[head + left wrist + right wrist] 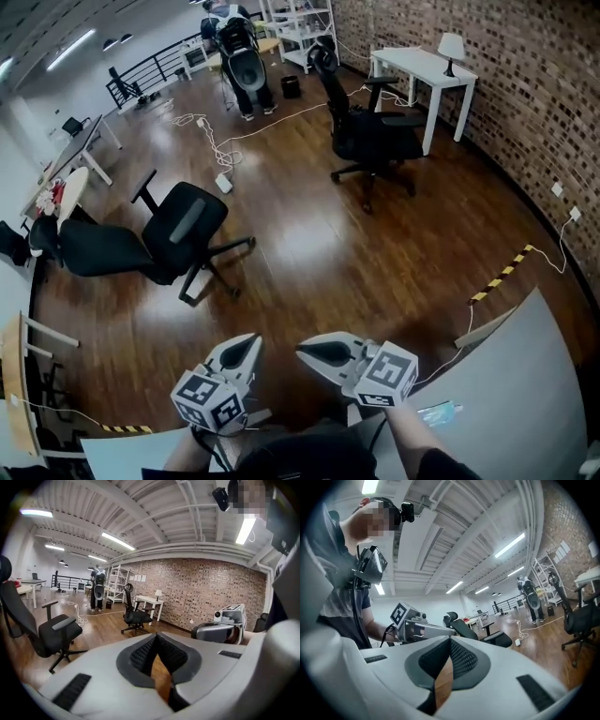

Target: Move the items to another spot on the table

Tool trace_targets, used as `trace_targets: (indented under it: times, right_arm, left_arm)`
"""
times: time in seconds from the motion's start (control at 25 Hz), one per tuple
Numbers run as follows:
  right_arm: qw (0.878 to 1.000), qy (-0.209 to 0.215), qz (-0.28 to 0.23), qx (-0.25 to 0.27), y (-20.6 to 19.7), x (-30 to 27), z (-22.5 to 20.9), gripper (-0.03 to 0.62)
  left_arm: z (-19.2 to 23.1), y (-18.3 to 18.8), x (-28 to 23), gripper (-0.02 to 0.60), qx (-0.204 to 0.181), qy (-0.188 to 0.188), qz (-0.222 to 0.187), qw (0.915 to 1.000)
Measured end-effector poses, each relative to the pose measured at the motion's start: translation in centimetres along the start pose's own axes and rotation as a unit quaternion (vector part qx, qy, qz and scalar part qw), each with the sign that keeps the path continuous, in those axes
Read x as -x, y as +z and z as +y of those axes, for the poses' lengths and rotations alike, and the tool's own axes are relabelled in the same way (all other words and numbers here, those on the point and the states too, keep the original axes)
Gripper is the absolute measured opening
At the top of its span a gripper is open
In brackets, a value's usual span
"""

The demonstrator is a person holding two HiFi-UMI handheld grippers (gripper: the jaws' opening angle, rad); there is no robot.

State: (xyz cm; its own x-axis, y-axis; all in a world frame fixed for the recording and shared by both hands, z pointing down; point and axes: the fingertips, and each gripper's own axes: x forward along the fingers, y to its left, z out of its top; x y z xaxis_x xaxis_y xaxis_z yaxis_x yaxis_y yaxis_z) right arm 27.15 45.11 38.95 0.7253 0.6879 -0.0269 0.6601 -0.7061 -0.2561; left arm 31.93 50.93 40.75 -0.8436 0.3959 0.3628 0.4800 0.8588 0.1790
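The left gripper (242, 351) and right gripper (317, 352) are both closed and empty, side by side above the wooden floor (375, 262). A small teal item (438, 412) lies on the grey table (534, 375) at near right, beside the right forearm (412, 437).

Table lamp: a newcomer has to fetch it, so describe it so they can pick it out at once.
Follow the brick wall along the room's right side to the white desk standing against it, with a black office chair close by. The table lamp stands on the desk's end nearest the wall: small, white shade, dark stem, and the only thing visible on that desktop.
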Motion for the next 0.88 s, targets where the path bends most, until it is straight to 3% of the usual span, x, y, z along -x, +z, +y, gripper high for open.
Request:
trace_targets:
  times: [0.2, 0.48, 0.88]
  right_arm:
    - [0.999, -0.03, -0.018, -0.013, 0.6, 1.7, -2.1, -0.021]
    - [0.992, -0.122, -0.021, -0.026, 0.2, 4.2, -6.7, -0.021]
    - [0.976, -0.214, -0.003, -0.051, 1.7, -0.6, -12.1, -0.021]
  left_arm:
    - [-0.4, 2.1, -4.5, 0.008, -0.005, -0.043, 0.012, 0.999]
    - [-1.8, 2.6, -10.6, 0.008, -0.067, -0.123, 0.033, 0.9897]
    - [3.6, 4.7, -15.8, 0.008, -0.043, -0.236, 0.045, 0.9697]
